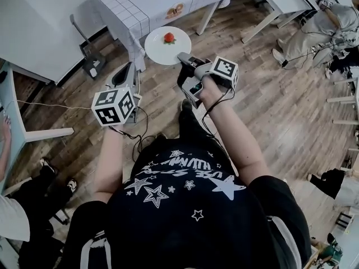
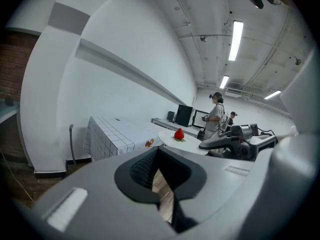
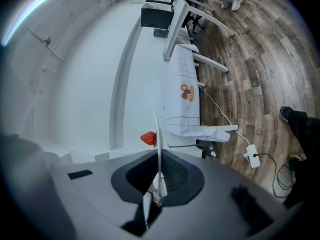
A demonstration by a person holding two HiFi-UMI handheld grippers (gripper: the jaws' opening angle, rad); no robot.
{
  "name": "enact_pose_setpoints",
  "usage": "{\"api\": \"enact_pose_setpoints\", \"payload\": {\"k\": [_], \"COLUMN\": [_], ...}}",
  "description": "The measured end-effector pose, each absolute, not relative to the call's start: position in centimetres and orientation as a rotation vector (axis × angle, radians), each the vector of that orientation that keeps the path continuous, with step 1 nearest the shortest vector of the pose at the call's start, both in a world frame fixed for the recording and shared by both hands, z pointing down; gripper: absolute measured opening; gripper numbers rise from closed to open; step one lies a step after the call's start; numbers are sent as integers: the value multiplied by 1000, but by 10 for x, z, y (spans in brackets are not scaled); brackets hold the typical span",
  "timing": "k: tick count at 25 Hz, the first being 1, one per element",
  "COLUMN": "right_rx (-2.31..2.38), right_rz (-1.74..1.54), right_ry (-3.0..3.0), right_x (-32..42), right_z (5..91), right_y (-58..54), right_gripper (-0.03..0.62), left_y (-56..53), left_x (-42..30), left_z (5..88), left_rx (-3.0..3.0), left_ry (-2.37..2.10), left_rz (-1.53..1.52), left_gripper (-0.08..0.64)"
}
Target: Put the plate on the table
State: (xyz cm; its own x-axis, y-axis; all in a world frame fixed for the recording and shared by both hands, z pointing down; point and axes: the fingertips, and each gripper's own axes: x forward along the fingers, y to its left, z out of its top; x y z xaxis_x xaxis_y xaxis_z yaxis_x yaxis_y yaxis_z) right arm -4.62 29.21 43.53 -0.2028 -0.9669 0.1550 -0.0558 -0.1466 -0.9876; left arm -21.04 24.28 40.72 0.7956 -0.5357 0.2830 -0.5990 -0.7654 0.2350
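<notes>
Right tool clenched on rim of white plate, strawberry atop, short of gridded table; left tool closed, empty.

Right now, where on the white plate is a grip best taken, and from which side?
The plate by its thin near rim, approached level from the person's side: it is flat and shallow, with the strawberry mid-plate. The right gripper is shut there.

Open wood floor centre right; checked-cloth table top centre, grey stand beside it, upper left.
</notes>
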Motion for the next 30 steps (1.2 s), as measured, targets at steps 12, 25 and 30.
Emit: {"api": "enact_pose_setpoints", "payload": {"k": [12, 25, 30], "right_rx": [-1169, -1181, -1141], "right_rz": [-1573, -1630, -1688], "right_ry": [1392, 1497, 1506], "right_x": [17, 88, 106], "right_z": [440, 451, 462], "right_y": [182, 117, 102], "right_gripper": [20, 20, 20], "left_y": [155, 102, 92], "left_x": [-161, -98, -83], "left_z": [409, 410, 416], "left_rx": [2582, 2531, 2487], "left_ry": [-1062, -1173, -1240], "left_rz": [273, 245, 260], "left_gripper": [9, 9, 9]}}
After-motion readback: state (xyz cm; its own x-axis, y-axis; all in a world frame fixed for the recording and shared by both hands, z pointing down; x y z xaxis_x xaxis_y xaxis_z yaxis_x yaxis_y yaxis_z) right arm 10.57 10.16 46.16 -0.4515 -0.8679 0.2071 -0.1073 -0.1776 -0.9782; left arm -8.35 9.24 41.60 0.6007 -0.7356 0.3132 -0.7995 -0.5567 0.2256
